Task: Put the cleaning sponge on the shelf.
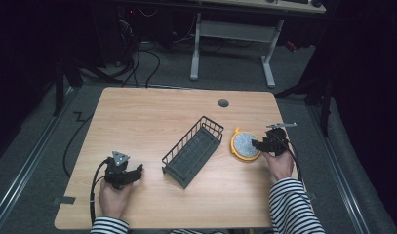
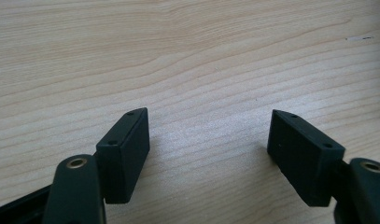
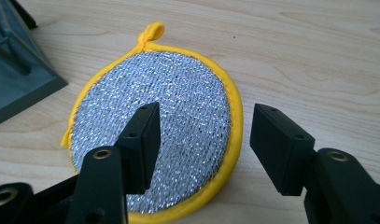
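A round scouring pad with a silver face and yellow rim lies flat on the wooden table, just right of a dark wire basket. My right gripper stands open at the pad's right edge. In the right gripper view the pad lies under the open jaws, with one fingertip over its silver face and the other past its yellow rim. My left gripper rests open near the table's front left. In the left gripper view, bare wood lies between its jaws.
The wire basket lies slantwise in the middle of the table, and its grey base corner shows left of the pad. A cable hole sits near the far edge. Beyond the table stands a white desk frame with cables on the floor.
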`<act>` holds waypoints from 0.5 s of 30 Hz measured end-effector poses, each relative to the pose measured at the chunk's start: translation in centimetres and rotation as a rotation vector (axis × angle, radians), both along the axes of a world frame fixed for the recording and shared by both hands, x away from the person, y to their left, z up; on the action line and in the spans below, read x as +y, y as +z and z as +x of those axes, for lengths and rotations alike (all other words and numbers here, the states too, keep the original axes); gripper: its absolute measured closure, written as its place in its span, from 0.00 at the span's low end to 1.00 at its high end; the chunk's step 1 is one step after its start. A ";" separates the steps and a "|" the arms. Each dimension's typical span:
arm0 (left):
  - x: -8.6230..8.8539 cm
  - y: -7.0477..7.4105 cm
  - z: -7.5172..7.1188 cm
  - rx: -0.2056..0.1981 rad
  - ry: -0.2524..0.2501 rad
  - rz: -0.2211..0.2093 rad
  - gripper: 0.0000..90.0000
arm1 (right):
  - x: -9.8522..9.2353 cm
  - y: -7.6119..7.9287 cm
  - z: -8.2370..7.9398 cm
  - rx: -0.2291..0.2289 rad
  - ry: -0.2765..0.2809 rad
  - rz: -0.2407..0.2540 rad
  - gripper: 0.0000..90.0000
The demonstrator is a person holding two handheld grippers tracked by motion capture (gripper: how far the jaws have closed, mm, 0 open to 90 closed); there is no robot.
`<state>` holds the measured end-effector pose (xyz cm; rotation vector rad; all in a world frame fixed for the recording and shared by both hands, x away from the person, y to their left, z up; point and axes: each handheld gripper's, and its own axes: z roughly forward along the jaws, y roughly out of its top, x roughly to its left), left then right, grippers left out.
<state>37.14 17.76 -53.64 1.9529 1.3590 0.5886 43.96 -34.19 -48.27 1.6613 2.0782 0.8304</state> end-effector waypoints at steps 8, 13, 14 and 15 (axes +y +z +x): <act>0.0 0.0 0.0 0.000 0.000 0.000 0.34 | -0.4 -0.9 1.1 0.048 -0.029 0.067 0.48; 0.0 0.0 0.0 0.000 -0.001 0.001 0.34 | -0.7 -1.5 1.4 0.071 -0.026 0.084 0.49; 0.0 0.0 0.0 0.000 -0.001 0.001 0.34 | -0.7 -1.7 1.5 0.076 -0.022 0.088 0.51; 0.0 0.0 0.0 0.000 -0.001 0.001 0.34 | -0.7 -1.8 1.5 0.077 -0.020 0.088 0.52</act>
